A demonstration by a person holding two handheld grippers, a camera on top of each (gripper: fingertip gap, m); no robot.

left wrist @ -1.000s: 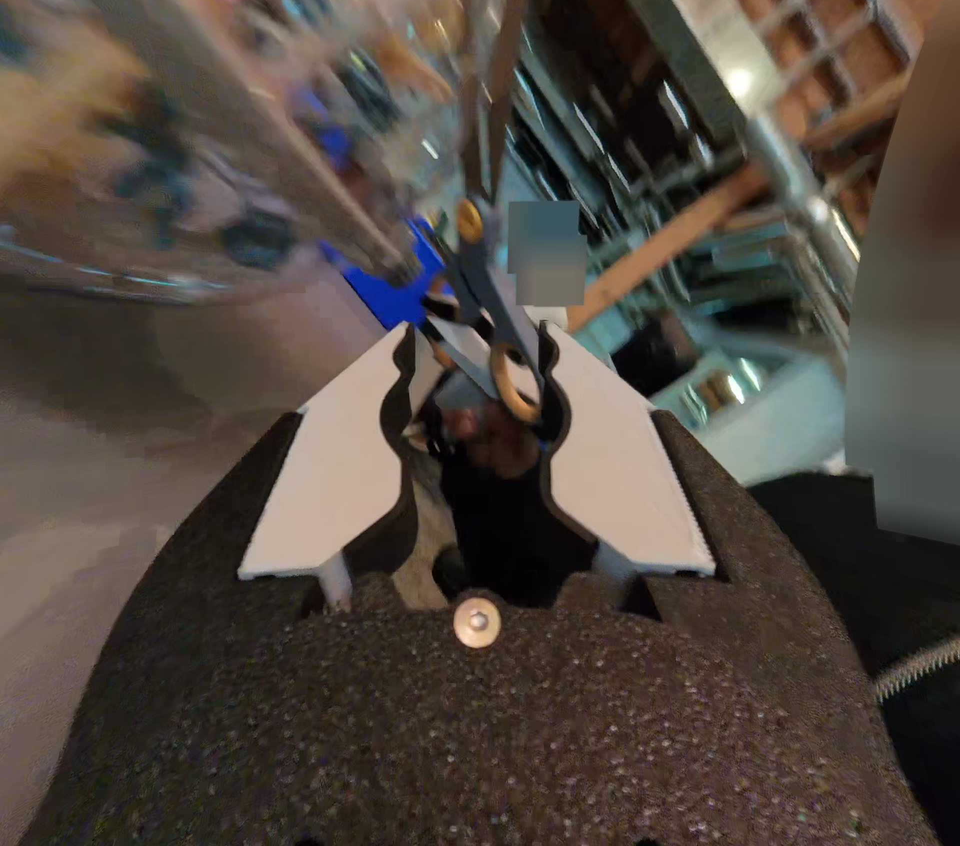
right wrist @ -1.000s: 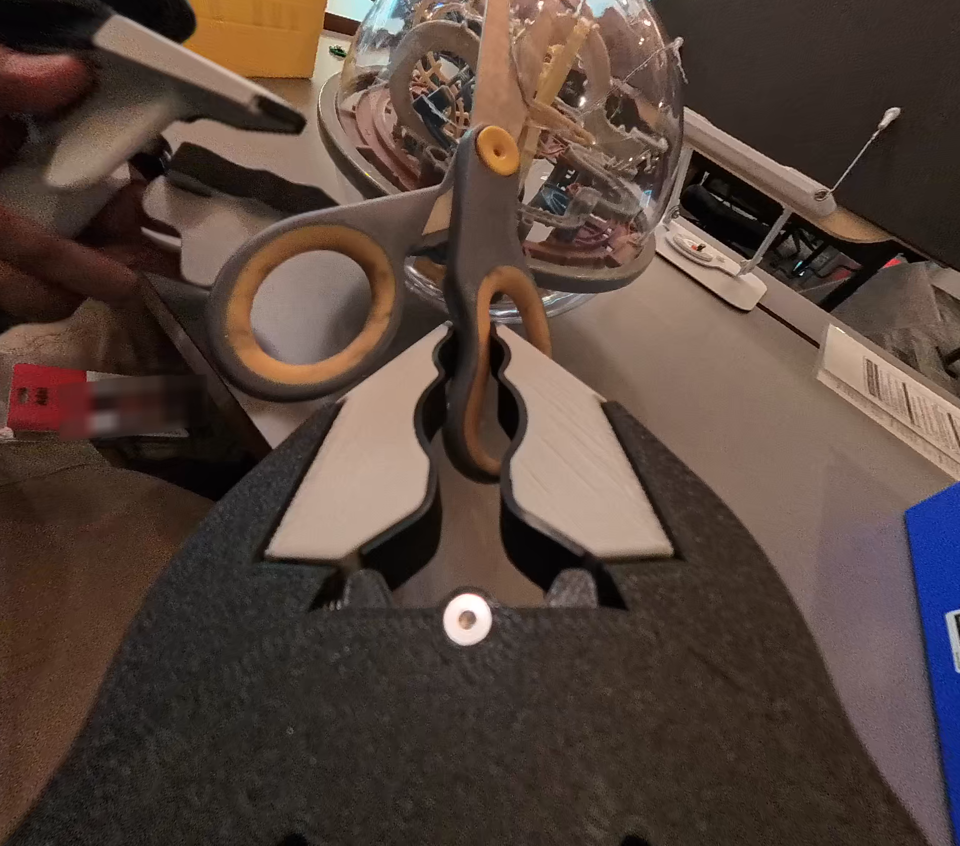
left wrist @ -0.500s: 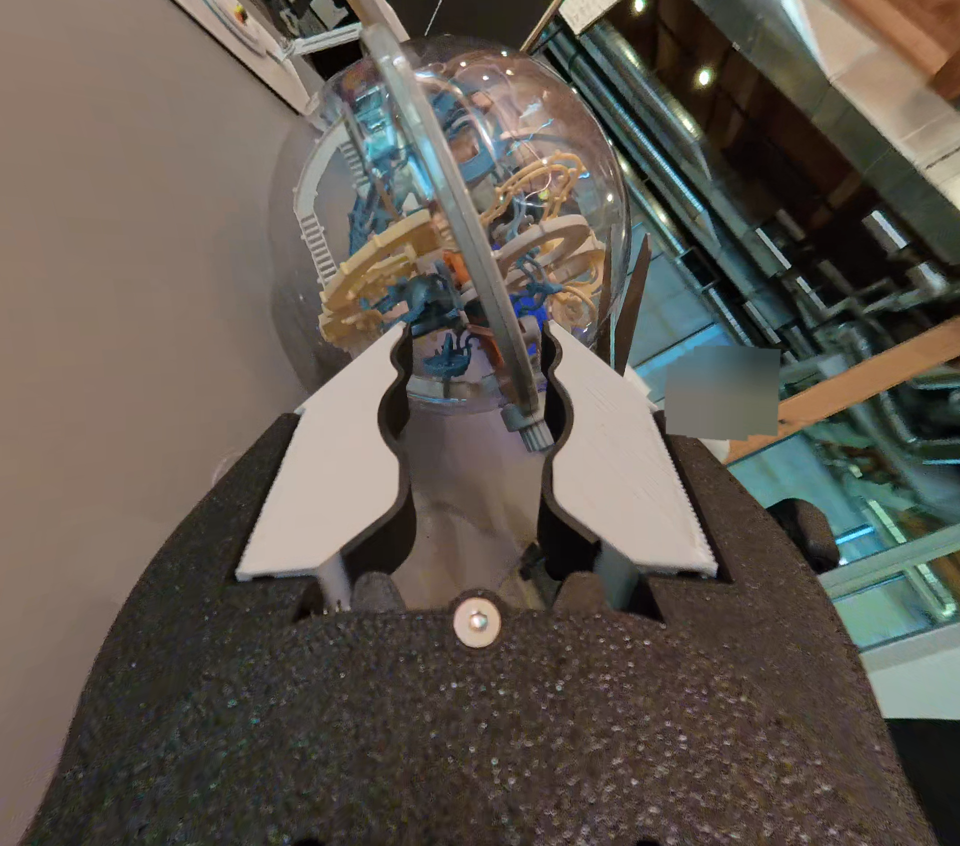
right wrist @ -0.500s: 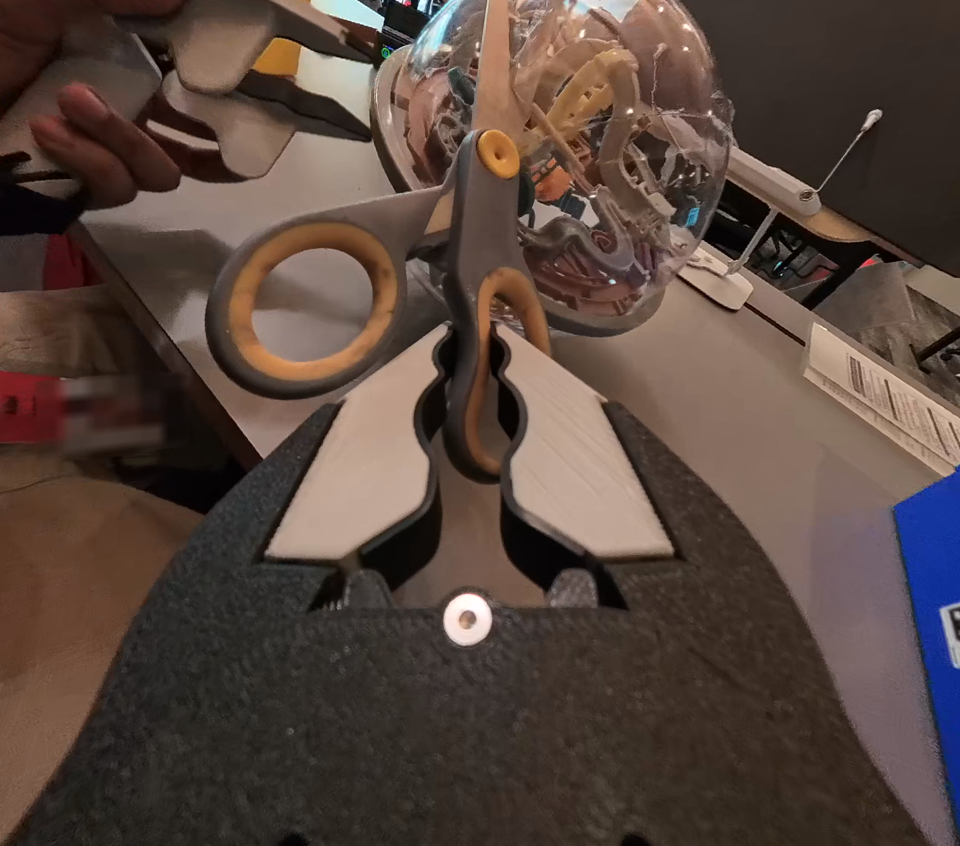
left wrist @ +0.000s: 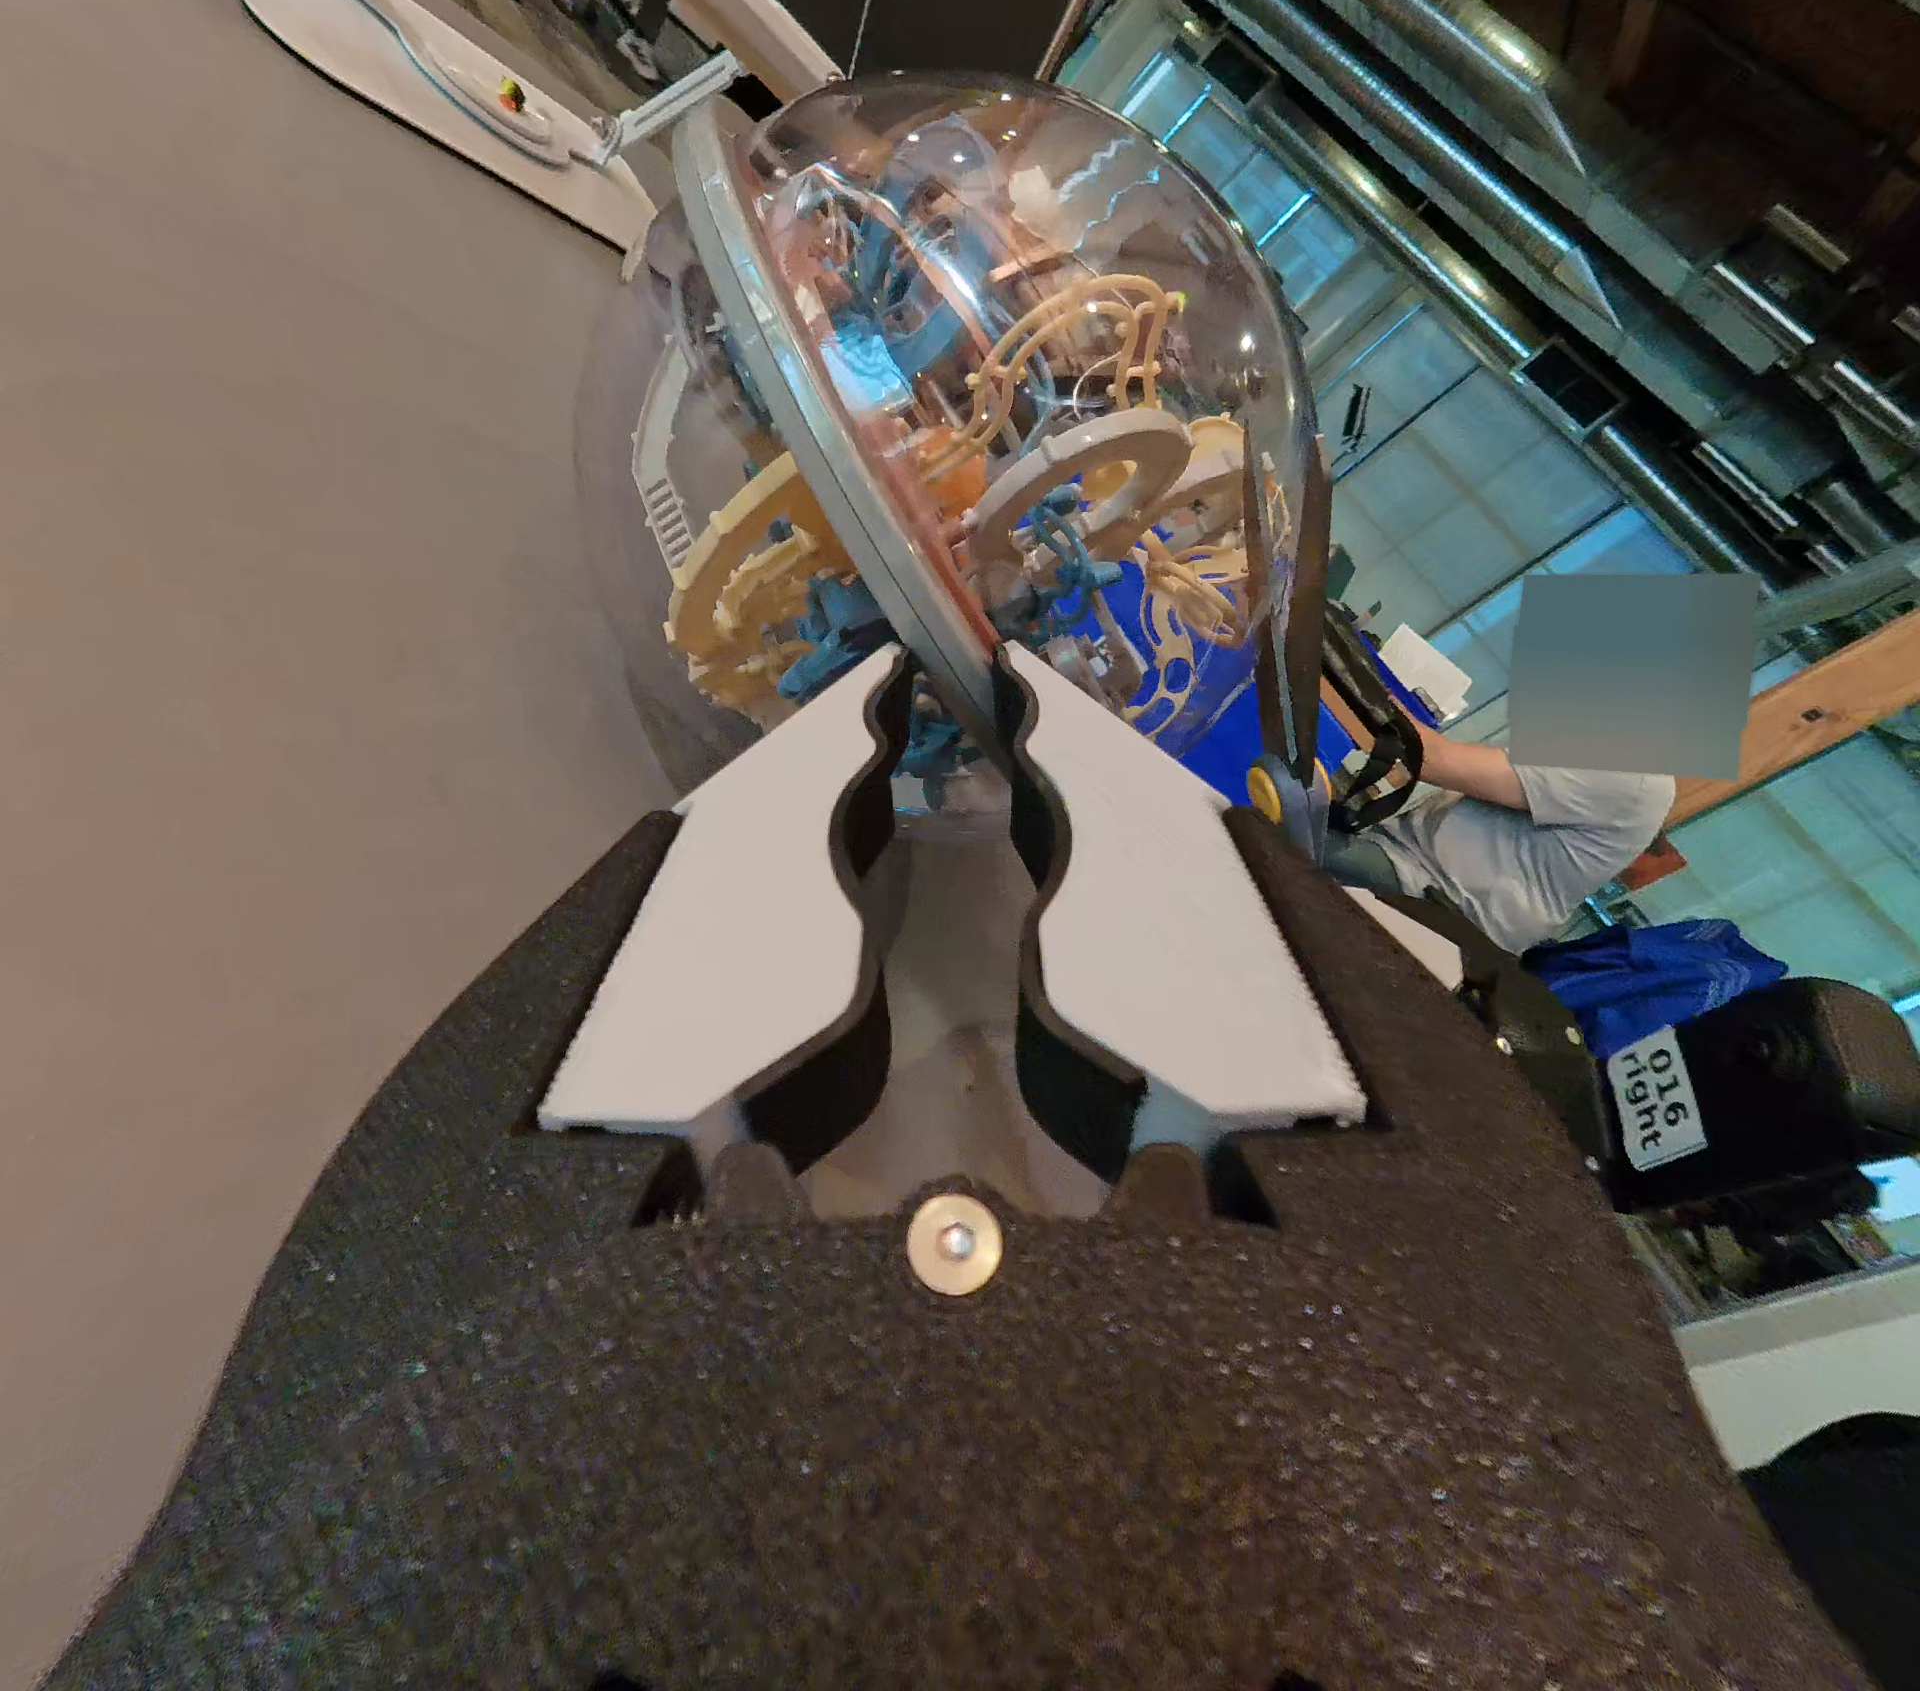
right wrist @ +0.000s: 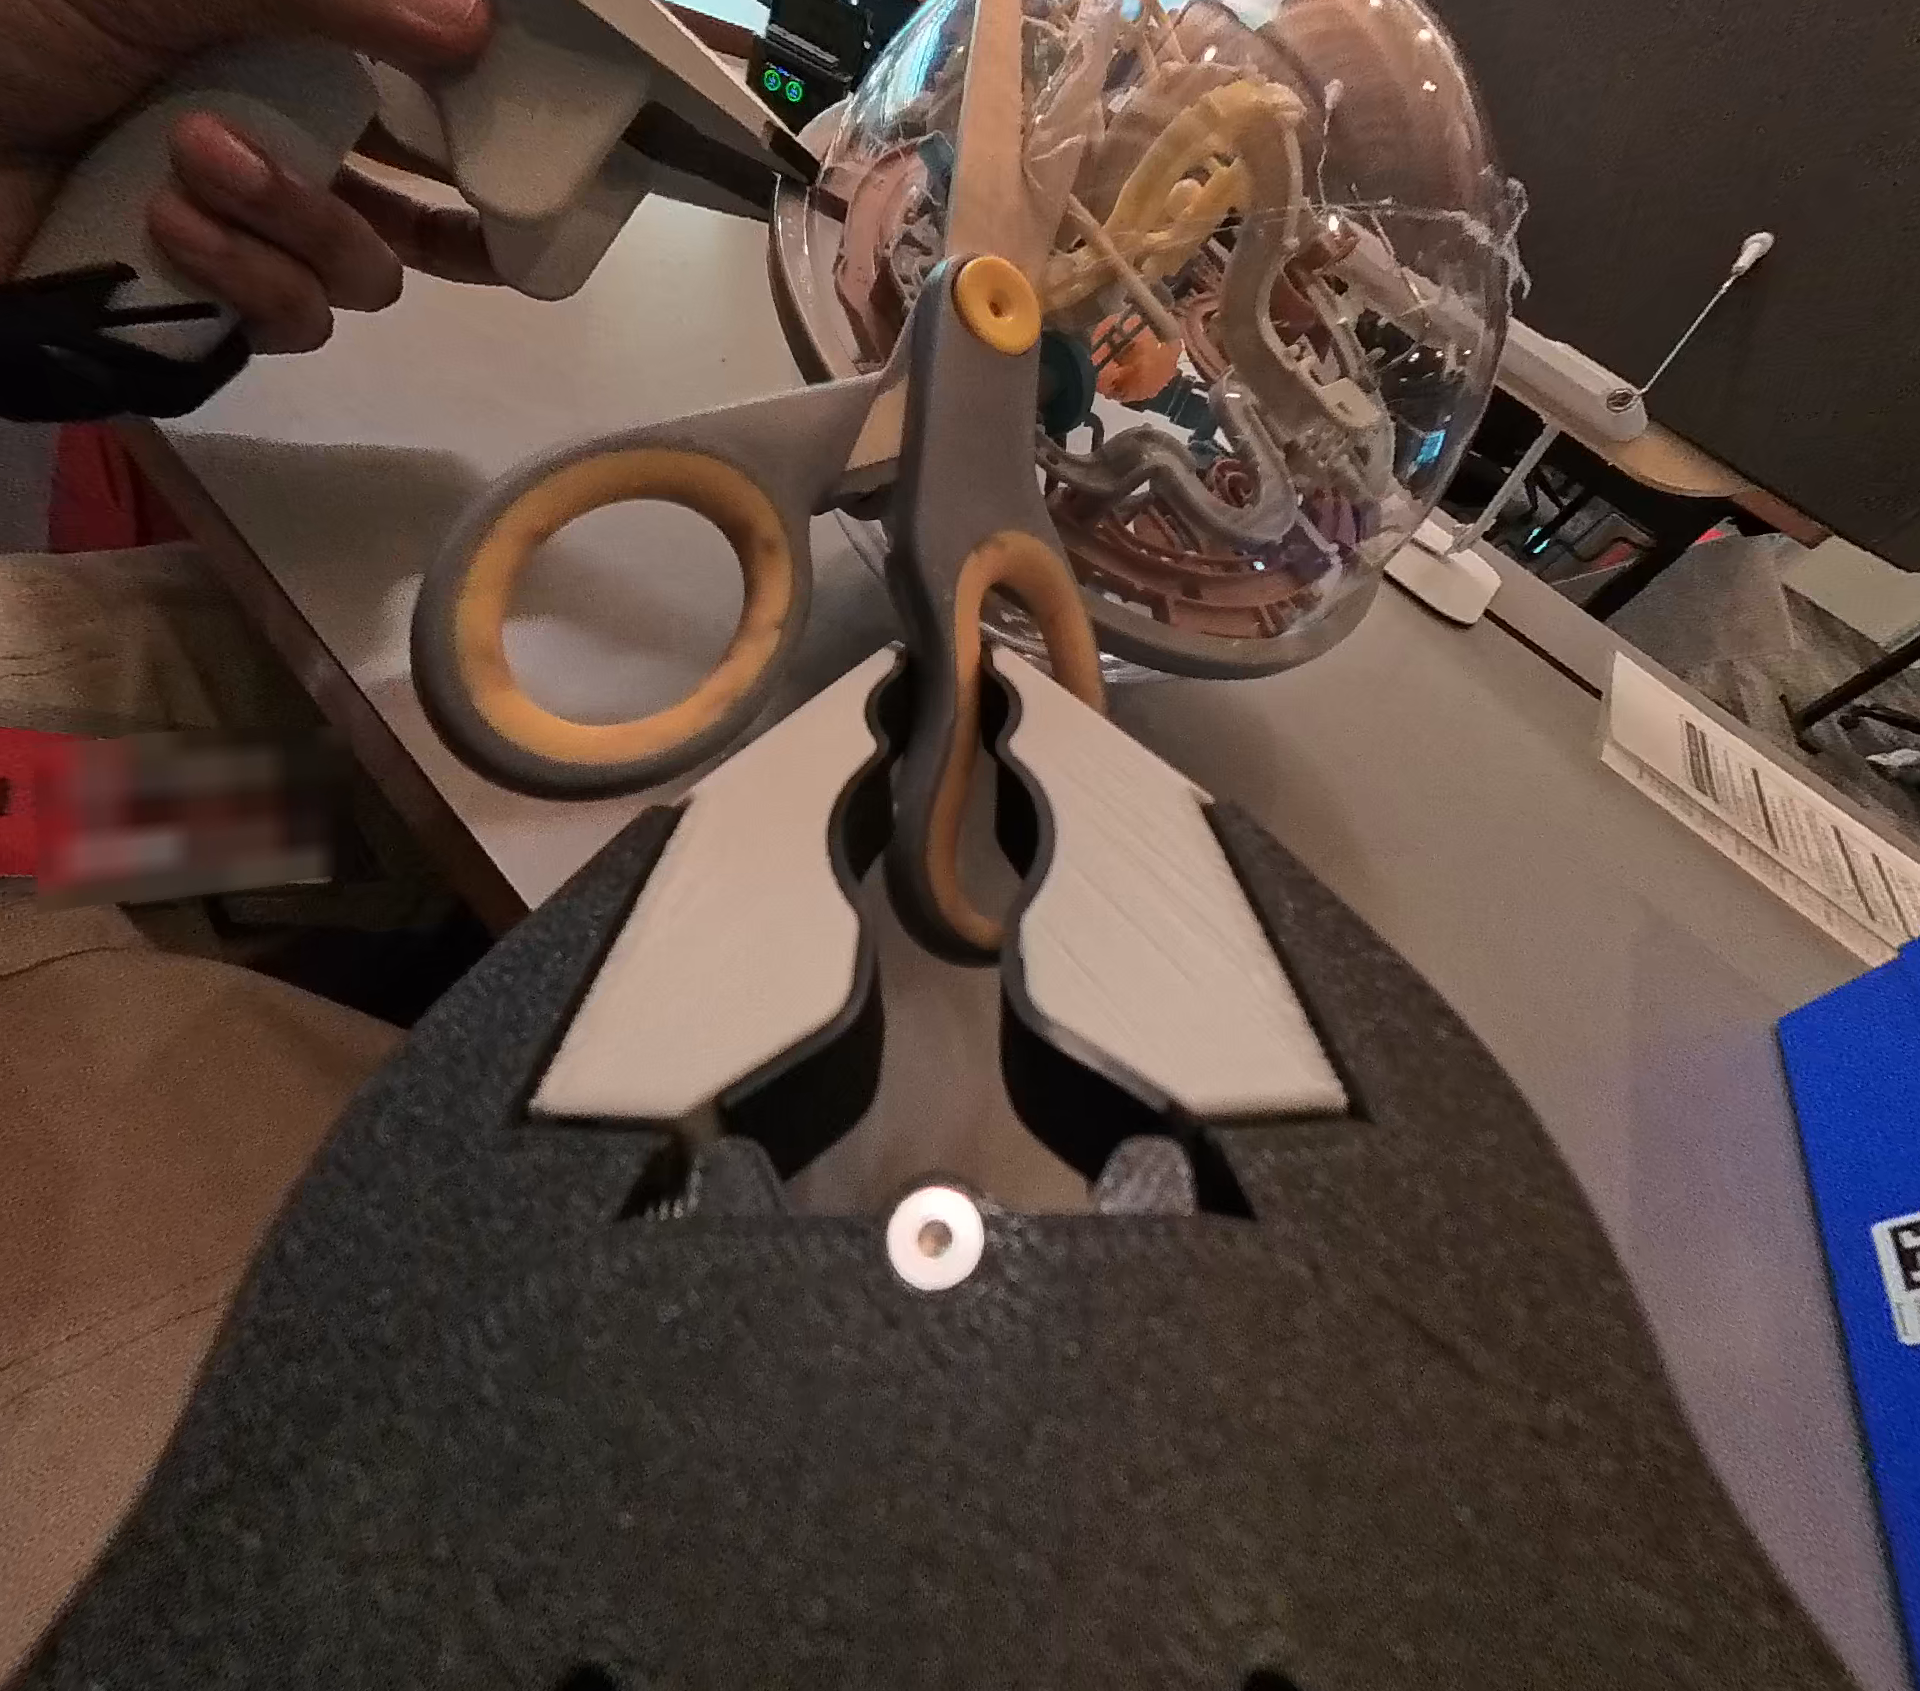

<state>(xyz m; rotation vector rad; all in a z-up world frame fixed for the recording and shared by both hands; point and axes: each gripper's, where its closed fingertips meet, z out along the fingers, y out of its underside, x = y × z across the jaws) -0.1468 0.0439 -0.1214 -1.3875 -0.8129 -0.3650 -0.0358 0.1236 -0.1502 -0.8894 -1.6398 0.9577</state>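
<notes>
My left gripper (left wrist: pixel 951 665) is shut on the grey rim of a clear plastic maze ball (left wrist: pixel 1039 311) with coloured tracks inside. The ball sits tilted on the grey table (left wrist: pixel 260 602). My right gripper (right wrist: pixel 951 665) is shut on one handle of grey-and-orange scissors (right wrist: pixel 966 446). Their blade points up in front of the ball (right wrist: pixel 1247 239) and the other handle ring hangs free to the left. In the right wrist view a hand (right wrist: pixel 208 31) holds the left gripper (right wrist: pixel 795 161) against the ball's rim. The scissors' blade (left wrist: pixel 1283 602) shows behind the ball in the left wrist view.
A blue box (right wrist: pixel 1860 1226) and a printed sheet (right wrist: pixel 1766 810) lie on the table (right wrist: pixel 1403 810) at the right. A white stand with a thin rod (right wrist: pixel 1455 581) sits behind the ball, before a black panel (right wrist: pixel 1662 31). A seated person (left wrist: pixel 1507 852) is in the background. Some 15 cm of space lies between my two pairs of fingers.
My left gripper swung from facing the scissors to the ball and closed on its rim. The ball has tilted up on the table. My right gripper kept hold of the scissors.
</notes>
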